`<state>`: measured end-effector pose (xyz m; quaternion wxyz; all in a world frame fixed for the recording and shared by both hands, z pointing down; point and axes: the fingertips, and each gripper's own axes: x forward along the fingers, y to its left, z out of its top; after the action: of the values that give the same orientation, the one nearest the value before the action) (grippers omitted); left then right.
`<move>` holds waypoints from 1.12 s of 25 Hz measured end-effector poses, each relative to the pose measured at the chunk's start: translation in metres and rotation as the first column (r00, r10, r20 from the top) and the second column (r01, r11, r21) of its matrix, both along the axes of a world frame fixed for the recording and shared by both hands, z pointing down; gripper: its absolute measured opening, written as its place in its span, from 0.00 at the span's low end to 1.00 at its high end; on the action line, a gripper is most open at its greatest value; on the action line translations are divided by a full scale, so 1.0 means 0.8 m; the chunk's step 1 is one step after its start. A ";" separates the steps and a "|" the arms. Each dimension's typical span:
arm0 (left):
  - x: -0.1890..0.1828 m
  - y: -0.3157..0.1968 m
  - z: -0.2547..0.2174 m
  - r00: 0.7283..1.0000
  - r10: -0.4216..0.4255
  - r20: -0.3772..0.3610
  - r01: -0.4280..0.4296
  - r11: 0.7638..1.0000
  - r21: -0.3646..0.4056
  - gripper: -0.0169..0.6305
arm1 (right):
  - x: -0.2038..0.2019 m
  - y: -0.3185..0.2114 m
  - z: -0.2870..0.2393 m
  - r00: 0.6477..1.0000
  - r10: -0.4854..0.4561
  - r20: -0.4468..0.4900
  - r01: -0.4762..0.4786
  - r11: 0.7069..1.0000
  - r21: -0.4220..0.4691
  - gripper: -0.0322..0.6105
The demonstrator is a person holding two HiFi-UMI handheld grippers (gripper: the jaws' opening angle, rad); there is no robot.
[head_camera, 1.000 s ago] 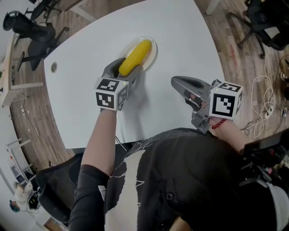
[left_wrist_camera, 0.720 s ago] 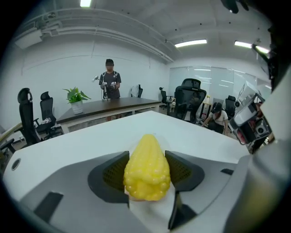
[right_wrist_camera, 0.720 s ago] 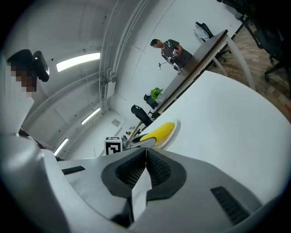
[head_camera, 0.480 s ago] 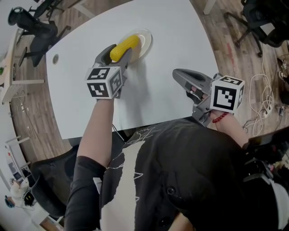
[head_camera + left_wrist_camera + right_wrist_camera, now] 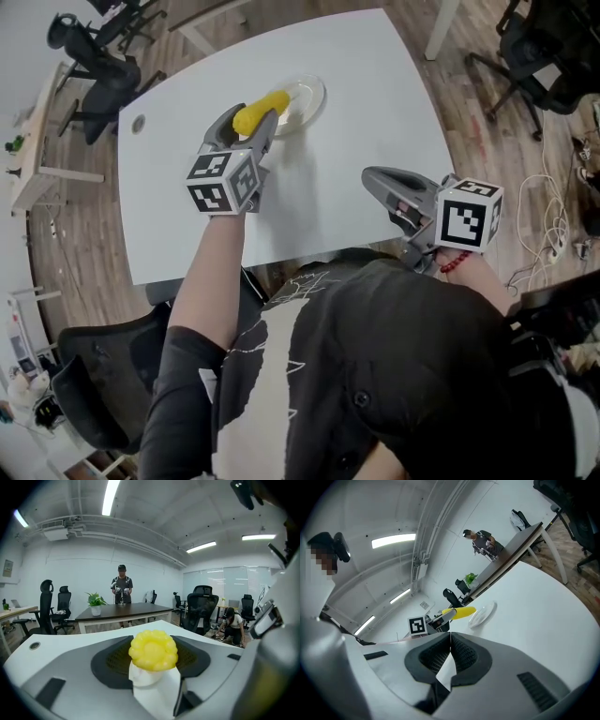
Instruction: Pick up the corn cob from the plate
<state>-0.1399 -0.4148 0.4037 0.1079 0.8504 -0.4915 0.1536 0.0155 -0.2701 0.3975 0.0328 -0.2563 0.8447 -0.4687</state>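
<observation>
Surface: white table (image 5: pixel 356 103) with rounded corners, small round hole (image 5: pixel 139 123) near its 10 o'clock edge; wood floor (image 5: pixel 487 122) around it; black office chairs (image 5: pixel 98 66) at 10 and 2 o'clock of the head view. Left gripper view shows strip lights (image 5: pixel 111 496) overhead, a long dark table (image 5: pixel 122 610) with a potted plant (image 5: pixel 95 601), and a person (image 5: pixel 122 585) standing behind it.

Corn cob (image 5: pixel 267 106): clamped crosswise in the left gripper (image 5: pixel 246 122), jaws spread wide around its near end; long axis runs 8 to 2 o'clock in the head view, free end pointing at 2 o'clock over the rim of the plate (image 5: pixel 309 94); the right gripper view shows it up off the table, apart from the plate.

Right gripper (image 5: pixel 370 175): at 5 o'clock of the plate, pads pressed together, nothing between them.
</observation>
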 end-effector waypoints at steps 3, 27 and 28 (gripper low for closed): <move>-0.005 0.015 -0.017 1.000 0.006 -0.028 -0.006 1.000 0.021 0.41 | -0.008 0.013 -0.010 1.000 0.008 -0.002 -0.008 1.000 0.015 0.08; -0.045 0.225 -0.085 0.977 0.026 -0.214 0.012 0.984 0.176 0.41 | -0.082 0.180 -0.022 0.995 -0.083 -0.053 0.087 0.993 0.076 0.08; -0.052 0.245 -0.087 0.977 0.028 -0.212 0.012 0.983 0.184 0.41 | -0.089 0.196 -0.023 0.995 -0.088 -0.055 0.092 0.992 0.083 0.08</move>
<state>-0.1812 -0.2189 0.3344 0.0806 0.8703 -0.4857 0.0157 -0.0558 -0.1129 0.3792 0.0010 -0.2282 0.8753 -0.4263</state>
